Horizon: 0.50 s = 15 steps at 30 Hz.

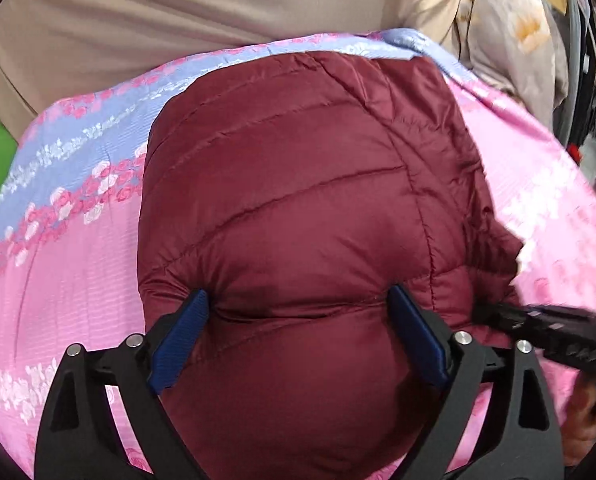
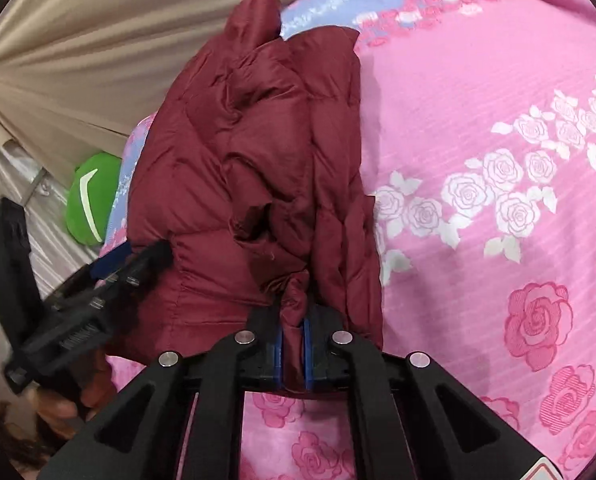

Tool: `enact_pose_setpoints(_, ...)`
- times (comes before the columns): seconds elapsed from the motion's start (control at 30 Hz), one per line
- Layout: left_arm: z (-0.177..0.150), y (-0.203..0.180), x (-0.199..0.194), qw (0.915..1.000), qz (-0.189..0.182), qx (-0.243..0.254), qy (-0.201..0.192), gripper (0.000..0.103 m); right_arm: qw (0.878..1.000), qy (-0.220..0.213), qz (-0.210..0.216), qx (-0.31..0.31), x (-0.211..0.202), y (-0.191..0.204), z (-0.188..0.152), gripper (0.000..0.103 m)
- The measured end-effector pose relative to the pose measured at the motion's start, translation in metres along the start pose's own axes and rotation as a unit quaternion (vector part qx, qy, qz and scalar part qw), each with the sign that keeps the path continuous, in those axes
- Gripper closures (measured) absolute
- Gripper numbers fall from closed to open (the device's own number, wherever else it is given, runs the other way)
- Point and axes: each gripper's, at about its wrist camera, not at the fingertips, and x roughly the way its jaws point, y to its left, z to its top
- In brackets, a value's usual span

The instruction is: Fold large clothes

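On the bed (image 1: 69, 280), spread with a pink and lilac rose-print cover, lies a maroon puffer jacket (image 1: 298, 184), folded into a thick bundle. It sits toward the cover's far edge, where the lilac band runs, with the broad pink field open on one side of it. A beige curtain (image 1: 137, 12) hangs just beyond that far edge, and a green cushion (image 2: 93, 196) shows past the cover's edge beside the curtain.

The left hand-held gripper (image 1: 298, 304) stands over the near end of the bundle with its jaws spread wide. Its blue pads (image 1: 181, 332) flank a swell of quilted fabric; their tips dent it on each side, but the jaws do not clamp it. In the right wrist view this same gripper comes in from the left, its tip against the bundle's near side.

The right hand-held gripper (image 2: 293, 344) is closed tight on a narrow pinch of the jacket's near edge; the maroon fabric rises in a gathered ridge between its blue pads (image 2: 308, 350). From there the jacket's crumpled layers climb away toward the curtain, one corner poking up at the far end.

Part of a person's hand (image 2: 57, 404) shows below the left gripper, blurred.
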Motion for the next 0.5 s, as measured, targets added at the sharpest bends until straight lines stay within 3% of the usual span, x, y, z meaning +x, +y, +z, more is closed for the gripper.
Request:
enact_pose_setpoints(0.07, 0.001, 0.000, 0.002, 1.0000, -0.001, -0.005, 0.002, 0.013, 1.000, -0.011, -0.016, -0.004, -0.017, 0.007, 0.006, 0.090)
enact_pose_setpoints(0.2, 0.002, 0.002, 0.003, 0.9999, -0.003, -0.015, 0.008, 0.012, 0.995, -0.079, -0.032, -0.044, -0.058, 0.034, 0.036, 0.074)
enact_pose_setpoints(0.27, 0.002, 0.001, 0.003, 0.9999, -0.001, -0.015, 0.007, 0.011, 0.991, -0.113, -0.045, -0.064, -0.064, 0.051, 0.059, 0.050)
enact_pose_setpoints(0.37, 0.002, 0.000, 0.003, 0.9999, 0.000, -0.015, 0.008, 0.011, 0.987, -0.129, -0.067, -0.071, -0.046, 0.063, 0.096, 0.049)
enact_pose_setpoints(0.5, 0.002, -0.001, 0.003, 0.9998, 0.000, -0.017, 0.007, 0.011, 0.990, -0.096, -0.091, -0.045, 0.010, 0.062, 0.138, 0.053)
